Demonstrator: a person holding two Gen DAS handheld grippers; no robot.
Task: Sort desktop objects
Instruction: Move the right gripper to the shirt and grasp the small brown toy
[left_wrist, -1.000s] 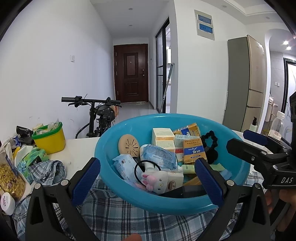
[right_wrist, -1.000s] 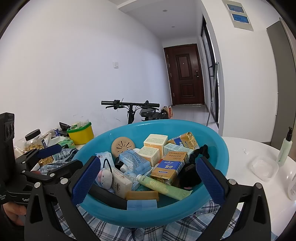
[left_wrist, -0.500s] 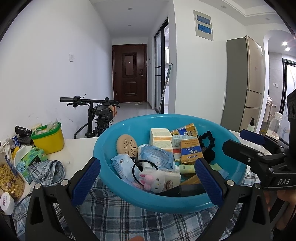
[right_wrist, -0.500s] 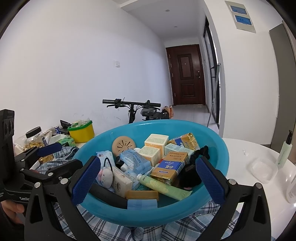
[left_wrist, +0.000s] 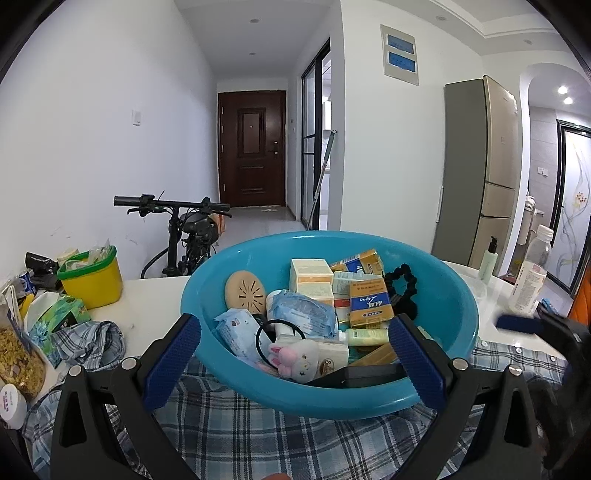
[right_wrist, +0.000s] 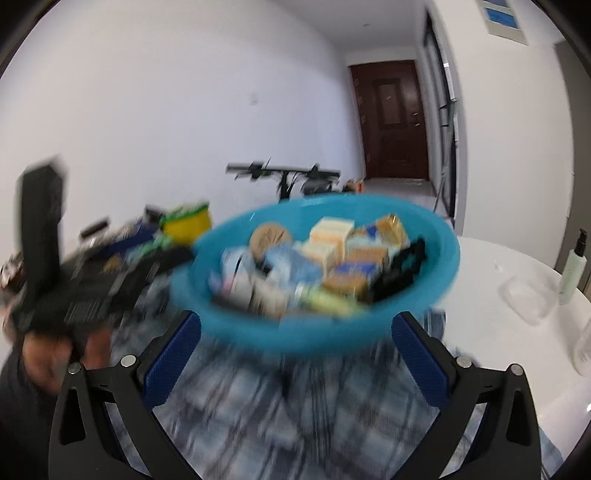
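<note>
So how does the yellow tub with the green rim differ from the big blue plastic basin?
The yellow tub with the green rim is small, tall-sided and stuffed with wrappers; the big blue plastic basin is wide, shallow and piled with boxes and toiletries. The tub stands on bare white table at the left, while the basin sits on checked cloth. Both stand upright and open-topped.

right wrist view motion-blurred — blue basin (right_wrist: 317, 332) contents unreadable; right gripper (left_wrist: 517, 325) smeared, cut by left-view edge.
</note>
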